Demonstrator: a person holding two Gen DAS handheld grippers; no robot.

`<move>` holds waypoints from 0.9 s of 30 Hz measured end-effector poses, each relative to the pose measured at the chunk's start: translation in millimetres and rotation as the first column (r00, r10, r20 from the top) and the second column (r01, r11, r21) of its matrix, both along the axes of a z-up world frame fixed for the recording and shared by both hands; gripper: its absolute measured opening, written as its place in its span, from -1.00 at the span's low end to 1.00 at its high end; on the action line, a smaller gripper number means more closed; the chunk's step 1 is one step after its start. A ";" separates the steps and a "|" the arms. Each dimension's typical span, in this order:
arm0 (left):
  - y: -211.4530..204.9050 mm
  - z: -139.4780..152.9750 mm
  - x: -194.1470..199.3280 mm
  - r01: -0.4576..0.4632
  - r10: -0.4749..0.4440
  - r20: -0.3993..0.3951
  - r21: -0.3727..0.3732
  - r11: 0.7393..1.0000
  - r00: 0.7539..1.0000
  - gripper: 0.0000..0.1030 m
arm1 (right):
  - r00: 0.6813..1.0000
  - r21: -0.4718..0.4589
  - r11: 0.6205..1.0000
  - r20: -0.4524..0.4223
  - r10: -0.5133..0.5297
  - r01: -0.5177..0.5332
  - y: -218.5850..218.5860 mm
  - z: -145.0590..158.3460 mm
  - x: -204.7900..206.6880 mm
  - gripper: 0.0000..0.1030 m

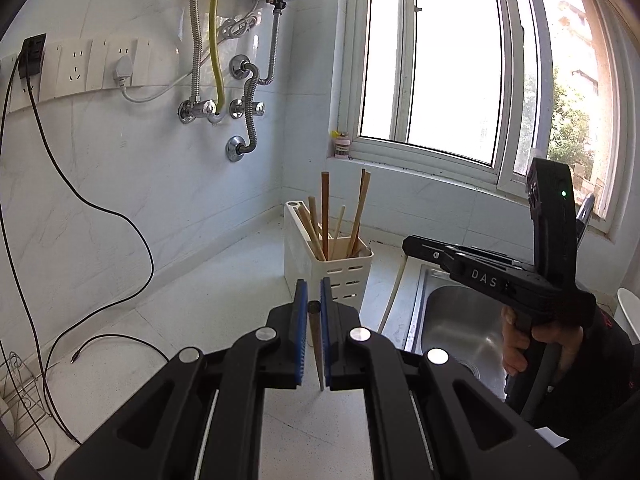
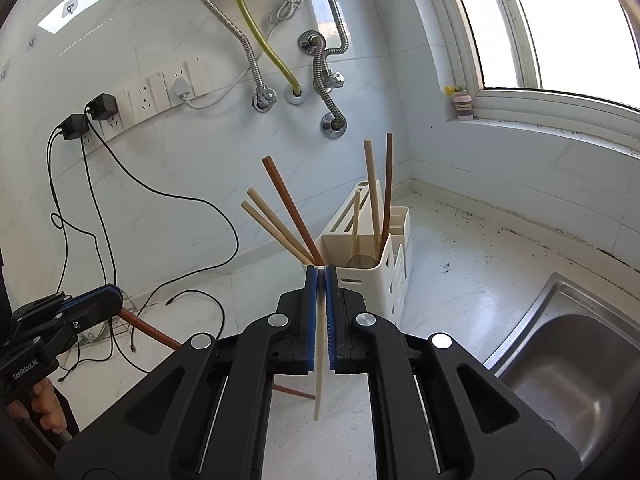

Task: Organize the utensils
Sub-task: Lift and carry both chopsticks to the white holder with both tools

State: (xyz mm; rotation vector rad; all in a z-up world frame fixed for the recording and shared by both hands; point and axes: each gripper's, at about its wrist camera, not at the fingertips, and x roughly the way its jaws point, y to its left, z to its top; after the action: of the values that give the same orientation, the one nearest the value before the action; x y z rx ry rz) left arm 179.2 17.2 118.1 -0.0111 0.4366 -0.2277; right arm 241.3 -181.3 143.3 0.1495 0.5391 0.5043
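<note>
In the left wrist view my left gripper [image 1: 313,294] is shut on a dark brown chopstick [image 1: 316,344] that hangs down between its blue pads. Just beyond it a white slotted utensil holder [image 1: 344,276] stands on the counter with several wooden chopsticks [image 1: 325,216] in it. My right gripper [image 2: 321,273] is shut on a cream chopstick [image 2: 319,364], close in front of the holder [image 2: 386,280]. The left gripper [image 2: 114,300] shows at the left of the right wrist view with its brown chopstick [image 2: 152,330]. The right gripper [image 1: 407,245] reaches in from the right, held by a hand.
A steel sink [image 2: 560,360] is set into the white counter at the right [image 1: 460,320]. Black cables [image 1: 132,248] trail across the counter from wall sockets [image 2: 160,92]. Pipes and hoses hang on the tiled wall. A window and its sill lie behind the holder.
</note>
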 end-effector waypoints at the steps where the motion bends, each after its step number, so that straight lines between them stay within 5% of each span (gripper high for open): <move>1: 0.8 1.7 2.7 0.000 0.000 0.002 -0.006 1.000 1.000 -0.88 | 1.000 -0.002 1.000 0.004 -0.004 0.004 0.1 0.8 1.0 -0.92; 11: 0.8 35.4 22.9 0.063 -0.059 0.080 -0.053 0.997 0.995 -0.88 | 0.999 -0.007 1.000 0.049 -0.016 0.016 -2.3 22.5 10.0 -0.92; 18: -0.9 75.2 39.1 0.142 -0.120 0.178 -0.111 0.984 0.977 -0.88 | 0.995 0.022 1.000 0.099 -0.022 0.020 -16.1 68.2 29.5 -0.92; 27: -6.3 115.1 59.4 0.129 -0.095 0.272 -0.112 0.985 0.958 -0.88 | 0.967 -0.013 1.000 0.254 -0.017 0.021 -19.6 125.7 38.0 -0.92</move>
State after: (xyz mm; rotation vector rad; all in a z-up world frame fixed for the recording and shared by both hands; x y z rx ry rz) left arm 238.6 11.0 233.1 -0.0813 0.1541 -0.3644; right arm 279.3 -200.9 269.0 0.0733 0.2908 0.4915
